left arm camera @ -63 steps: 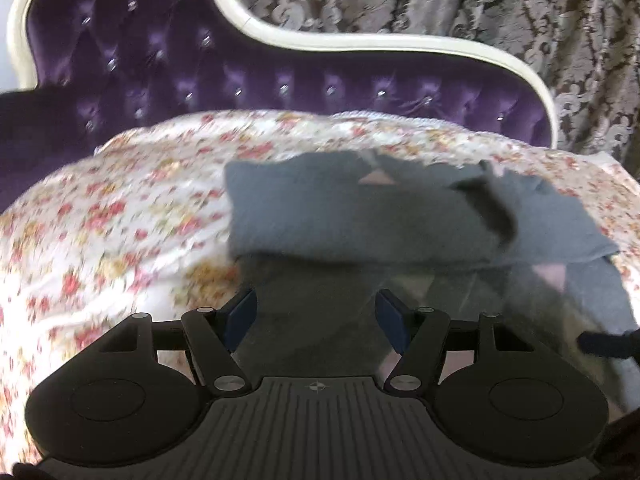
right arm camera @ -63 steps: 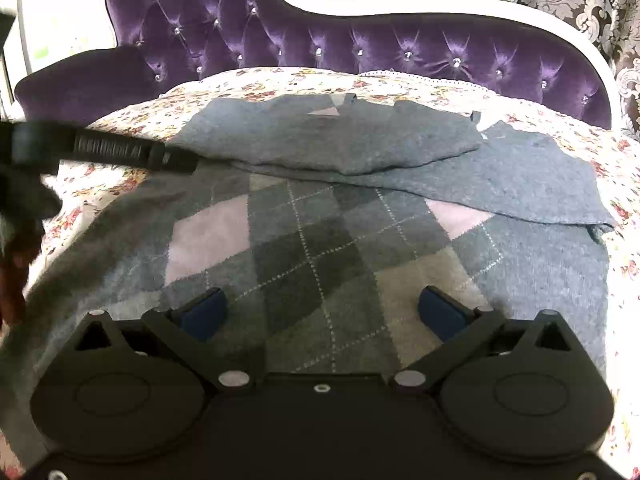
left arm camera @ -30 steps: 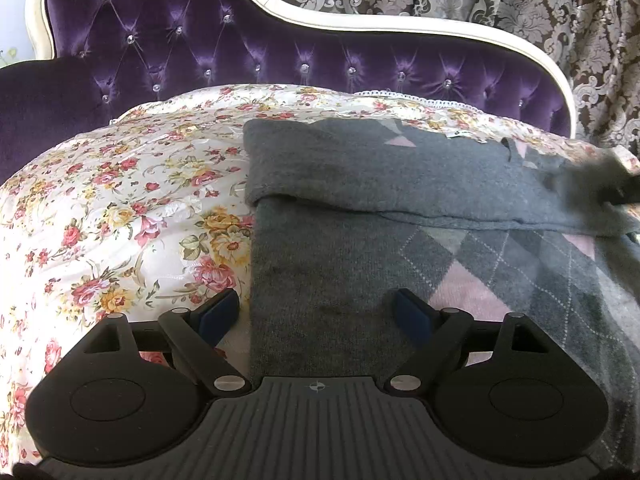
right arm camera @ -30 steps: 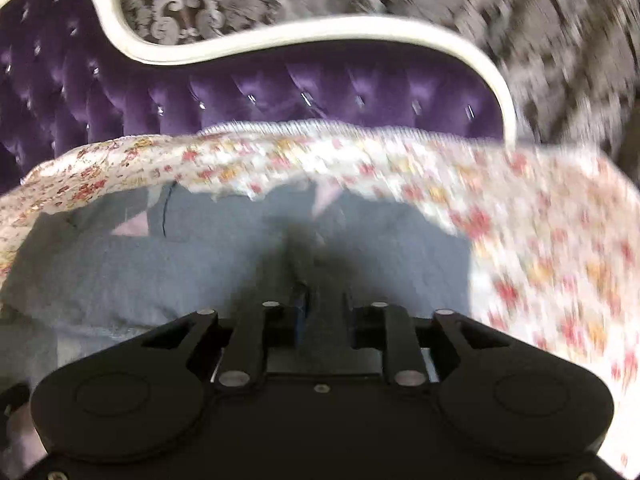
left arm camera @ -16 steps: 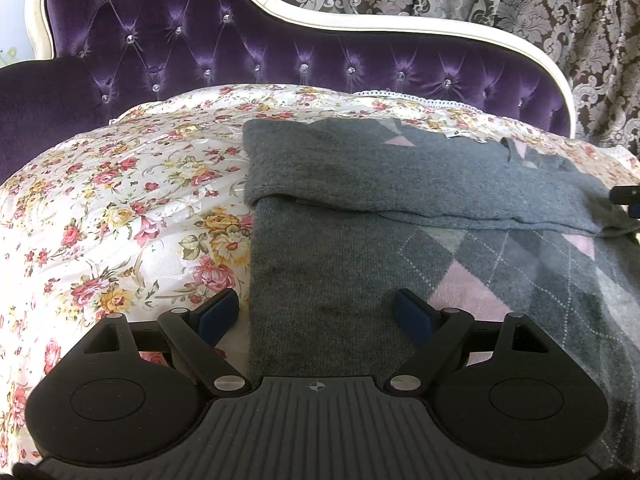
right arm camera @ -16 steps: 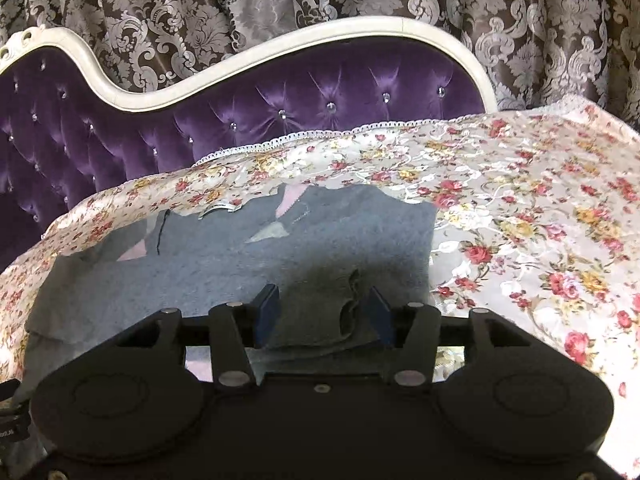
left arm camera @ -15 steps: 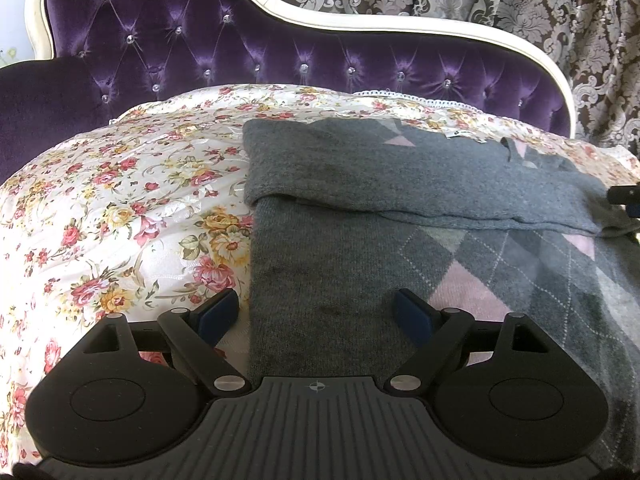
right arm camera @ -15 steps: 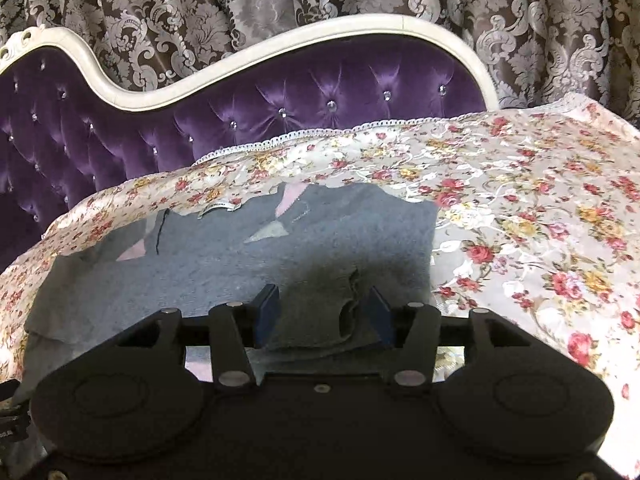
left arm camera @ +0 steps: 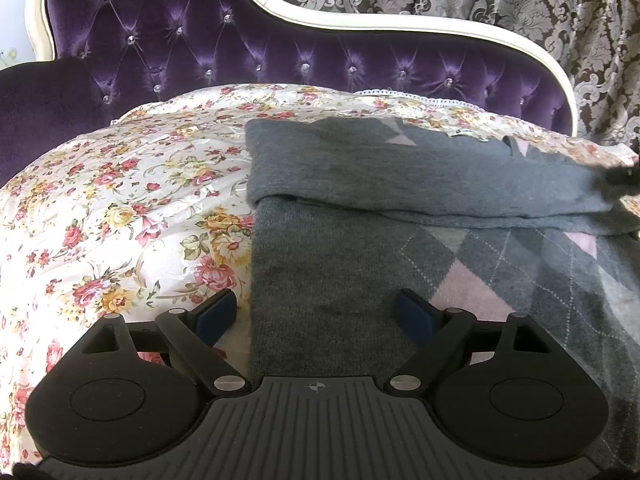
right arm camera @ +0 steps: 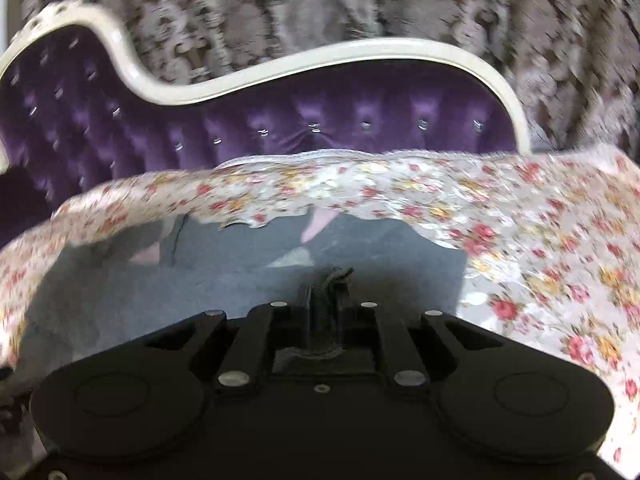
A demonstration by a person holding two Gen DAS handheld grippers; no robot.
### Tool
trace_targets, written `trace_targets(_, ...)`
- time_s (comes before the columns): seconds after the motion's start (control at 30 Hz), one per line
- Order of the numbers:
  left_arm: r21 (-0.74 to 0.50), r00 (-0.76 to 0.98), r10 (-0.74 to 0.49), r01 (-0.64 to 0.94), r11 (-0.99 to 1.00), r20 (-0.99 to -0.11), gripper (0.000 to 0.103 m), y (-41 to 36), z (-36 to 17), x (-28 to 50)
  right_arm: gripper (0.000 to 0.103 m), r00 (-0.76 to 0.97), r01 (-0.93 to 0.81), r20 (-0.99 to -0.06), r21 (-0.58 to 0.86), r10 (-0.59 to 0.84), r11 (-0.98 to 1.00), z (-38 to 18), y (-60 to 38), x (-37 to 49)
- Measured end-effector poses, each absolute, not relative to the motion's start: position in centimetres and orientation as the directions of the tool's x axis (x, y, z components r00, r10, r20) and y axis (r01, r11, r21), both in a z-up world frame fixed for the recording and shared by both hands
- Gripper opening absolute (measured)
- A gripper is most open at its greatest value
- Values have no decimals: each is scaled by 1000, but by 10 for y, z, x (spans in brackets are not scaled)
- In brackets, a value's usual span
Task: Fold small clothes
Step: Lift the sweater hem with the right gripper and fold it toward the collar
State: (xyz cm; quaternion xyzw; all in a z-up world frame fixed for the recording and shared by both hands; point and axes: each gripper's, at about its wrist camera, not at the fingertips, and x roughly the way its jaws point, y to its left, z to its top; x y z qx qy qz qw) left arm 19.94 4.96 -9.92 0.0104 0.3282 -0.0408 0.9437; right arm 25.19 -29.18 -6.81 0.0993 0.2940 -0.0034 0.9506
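A grey argyle sweater (left arm camera: 400,216) with pink diamonds lies flat on the floral bedspread (left arm camera: 120,208), its sleeves folded across the top. My left gripper (left arm camera: 316,312) is open and hovers over the sweater's lower left edge, one finger over the spread and one over the knit. In the right wrist view the sweater (right arm camera: 248,280) lies just ahead. My right gripper (right arm camera: 326,280) is shut on a pinch of the sweater's grey knit at its right side. The right wrist view is motion-blurred.
A purple tufted headboard (left arm camera: 240,52) with a white frame runs along the far side. Patterned curtains (left arm camera: 560,12) hang behind it. Bare floral bedspread (right arm camera: 540,248) lies right of the sweater.
My right gripper has shut on the sweater's fabric; half a second ago its fingers stood apart around a fold. It is now moving. The left gripper has not moved.
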Motion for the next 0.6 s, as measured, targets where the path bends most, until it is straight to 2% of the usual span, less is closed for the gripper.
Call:
trace_targets(0.1,-9,781,-73,85,996,-620,88,51,-99,200,22,782,89,-621,178,41,980,-87,-296,259)
trace_targets(0.2,-9,780,-77,91,996,-621,88,52,-97,200,32,788,107,-616,170,21,980,-95,-294,254)
trace_targets(0.27,-6,777,-79,97,995,-625,88,52,-95,200,43,796,128,-606,166,-1,978,-90,-291,248)
trace_targets(0.47,4,767,-93,124,992,-635,86,54,-80,198,45,866,116,-498,113,-45,987,-65,-271,227)
trace_targets(0.6,20,798,-80,115,993,-597,86,58,-59,205,47,876,69,-482,111,-6,991,-60,-258,227)
